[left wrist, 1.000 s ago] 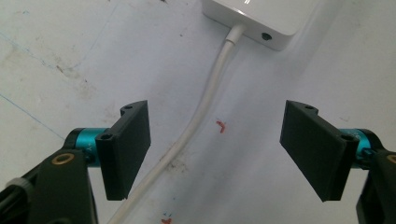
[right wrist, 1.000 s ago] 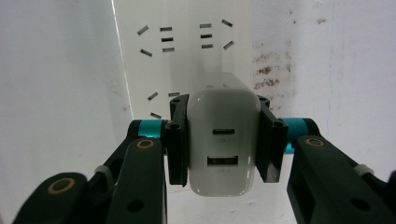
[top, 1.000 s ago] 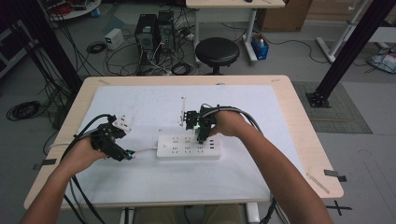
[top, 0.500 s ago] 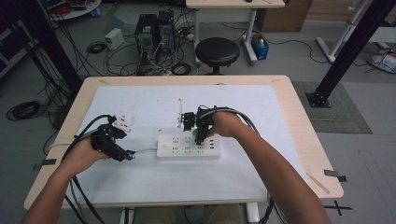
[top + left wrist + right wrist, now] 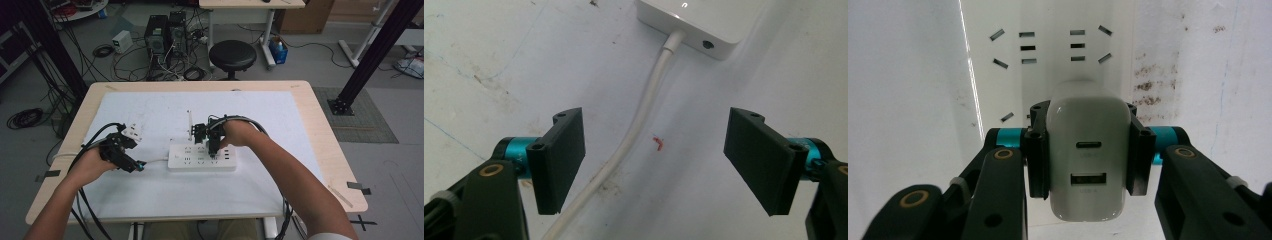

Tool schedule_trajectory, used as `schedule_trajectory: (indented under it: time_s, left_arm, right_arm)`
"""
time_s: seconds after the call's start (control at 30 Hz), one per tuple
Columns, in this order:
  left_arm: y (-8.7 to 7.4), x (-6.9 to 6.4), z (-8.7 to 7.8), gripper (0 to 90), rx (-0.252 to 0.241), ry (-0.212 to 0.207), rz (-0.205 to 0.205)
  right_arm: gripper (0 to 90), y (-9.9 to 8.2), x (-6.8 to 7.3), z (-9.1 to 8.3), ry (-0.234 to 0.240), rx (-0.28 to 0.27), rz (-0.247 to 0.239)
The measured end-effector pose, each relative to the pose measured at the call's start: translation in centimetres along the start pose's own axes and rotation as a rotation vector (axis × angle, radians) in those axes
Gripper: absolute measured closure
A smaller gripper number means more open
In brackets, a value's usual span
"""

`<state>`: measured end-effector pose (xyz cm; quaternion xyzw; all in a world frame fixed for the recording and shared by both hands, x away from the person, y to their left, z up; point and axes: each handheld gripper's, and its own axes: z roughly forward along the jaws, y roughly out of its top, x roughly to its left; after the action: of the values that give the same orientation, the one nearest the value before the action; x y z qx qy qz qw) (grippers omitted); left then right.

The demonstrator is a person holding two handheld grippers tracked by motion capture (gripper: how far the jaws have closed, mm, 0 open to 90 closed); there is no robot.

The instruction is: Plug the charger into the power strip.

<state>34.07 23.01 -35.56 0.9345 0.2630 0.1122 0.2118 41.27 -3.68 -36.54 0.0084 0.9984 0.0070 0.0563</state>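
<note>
Right claw (image 5: 1087,160): pinching a white plastic USB charger block (image 5: 1087,165) by its two flat sides, ports facing the camera. Charger sits directly over the white rectangular power strip (image 5: 201,157), against the socket face; whether the prongs are seated is hidden.

Strip lies on the white mat covering the wooden counter (image 5: 325,145), near the middle.

Left claw (image 5: 654,160): spread, gripping nothing, low over the mat just off the strip's left end. The strip's white round cable (image 5: 644,115) runs between the jaws, touching neither.

A second white adapter (image 5: 133,131) lies beyond the left hand.
</note>
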Motion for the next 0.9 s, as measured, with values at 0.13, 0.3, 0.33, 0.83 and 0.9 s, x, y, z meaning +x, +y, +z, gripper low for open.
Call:
schedule_trajectory:
  time_s: [0.13, 0.3, 0.33, 0.83, 0.9]
  left_arm:
    - [0.2, 0.1, 0.0, 24.5, -0.002, 0.001, -0.005]
    - [0.3, -0.1, 0.2, 24.5, -0.013, -0.004, -0.006]
    - [0.4, -0.1, 0.2, 24.5, -0.010, -0.007, -0.002]
    - [-0.3, -0.1, -0.4, 24.5, -0.038, 0.008, -0.023]
    - [-0.3, 0.1, -0.5, 24.5, -0.049, 0.012, -0.029]
  right_arm:
    - [62.5, 0.1, -0.1, 0.1, 0.004, 0.012, 0.005]
    - [62.4, -0.1, -0.3, 0.3, 0.015, -0.007, 0.012]
    - [62.4, -0.2, -0.3, 0.3, 0.019, -0.013, 0.018]
    - [37.7, -1.5, -0.7, 0.0, 0.058, -0.093, 0.078]
    - [30.2, -1.9, -1.2, -0.6, 0.089, -0.141, 0.154]
